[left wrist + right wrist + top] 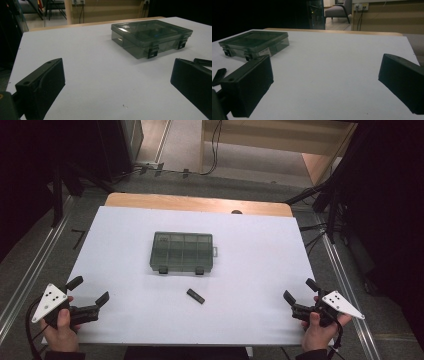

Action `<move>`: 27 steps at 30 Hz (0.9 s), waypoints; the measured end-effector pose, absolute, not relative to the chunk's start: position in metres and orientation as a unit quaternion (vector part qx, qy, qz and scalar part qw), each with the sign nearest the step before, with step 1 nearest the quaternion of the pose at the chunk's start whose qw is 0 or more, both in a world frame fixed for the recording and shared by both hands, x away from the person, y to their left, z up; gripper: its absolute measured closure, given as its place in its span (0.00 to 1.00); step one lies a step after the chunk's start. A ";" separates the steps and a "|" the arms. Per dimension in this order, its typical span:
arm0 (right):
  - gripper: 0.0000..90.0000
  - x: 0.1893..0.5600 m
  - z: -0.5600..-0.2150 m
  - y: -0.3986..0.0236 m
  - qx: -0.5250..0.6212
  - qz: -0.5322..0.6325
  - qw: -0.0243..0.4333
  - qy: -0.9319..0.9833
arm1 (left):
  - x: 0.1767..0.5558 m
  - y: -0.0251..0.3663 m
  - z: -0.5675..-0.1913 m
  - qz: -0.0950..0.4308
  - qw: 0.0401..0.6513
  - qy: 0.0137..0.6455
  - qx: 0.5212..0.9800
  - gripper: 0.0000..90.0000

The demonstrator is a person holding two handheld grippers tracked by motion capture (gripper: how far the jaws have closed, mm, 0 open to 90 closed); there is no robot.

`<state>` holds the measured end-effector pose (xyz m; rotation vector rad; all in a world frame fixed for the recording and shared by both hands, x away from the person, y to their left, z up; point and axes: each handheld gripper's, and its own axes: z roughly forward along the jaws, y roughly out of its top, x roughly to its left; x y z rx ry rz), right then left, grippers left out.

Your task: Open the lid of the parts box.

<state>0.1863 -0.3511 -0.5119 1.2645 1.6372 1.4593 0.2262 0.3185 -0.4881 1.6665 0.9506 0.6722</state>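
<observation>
A smoky transparent compartment box point(182, 251) with two dark latches lies closed in the middle of the white table point(250, 270); it also appears as the box point(150, 36) and the box point(254, 42). A small black stick-shaped piece point(195, 296) lies in front of it, seen too as the piece point(203, 61) and the piece point(218, 75). My left gripper point(89, 291) rests at the near left corner, open, with nothing between its jaws. My right gripper point(301, 290) rests at the near right corner, open and holding nothing.
The table's wooden far edge point(200, 202) borders a grey floor with cables point(215, 150) and a wooden cabinet point(280, 140). Metal rails point(30, 265) run along both sides. Dark equipment stands at left and right.
</observation>
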 end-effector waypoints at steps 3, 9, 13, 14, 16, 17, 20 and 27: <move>0.00 0.187 -0.510 -0.350 0.479 0.551 0.300 0.614 | 0.226 0.318 -0.487 0.277 0.526 0.399 0.698 0.00; 0.00 0.188 -0.501 -0.341 0.464 0.548 0.301 0.628 | 0.227 0.311 -0.484 0.273 0.532 0.398 0.695 0.00; 0.00 0.189 -0.498 -0.335 0.454 0.551 0.301 0.632 | 0.227 0.305 -0.479 0.278 0.528 0.392 0.700 0.00; 0.00 0.190 -0.495 -0.332 0.453 0.551 0.296 0.635 | 0.227 0.304 -0.477 0.279 0.528 0.392 0.700 0.00; 0.00 0.191 -0.494 -0.330 0.453 0.548 0.295 0.639 | 0.228 0.298 -0.473 0.287 0.521 0.386 0.705 0.00; 0.00 0.194 -0.493 -0.327 0.453 0.539 0.297 0.645 | 0.229 0.296 -0.471 0.282 0.522 0.381 0.709 0.00; 0.00 0.197 -0.489 -0.323 0.450 0.540 0.294 0.647 | 0.230 0.288 -0.467 0.278 0.521 0.372 0.716 0.00; 0.00 0.201 -0.481 -0.317 0.450 0.541 0.288 0.650 | 0.235 0.272 -0.459 0.261 0.522 0.365 0.725 0.00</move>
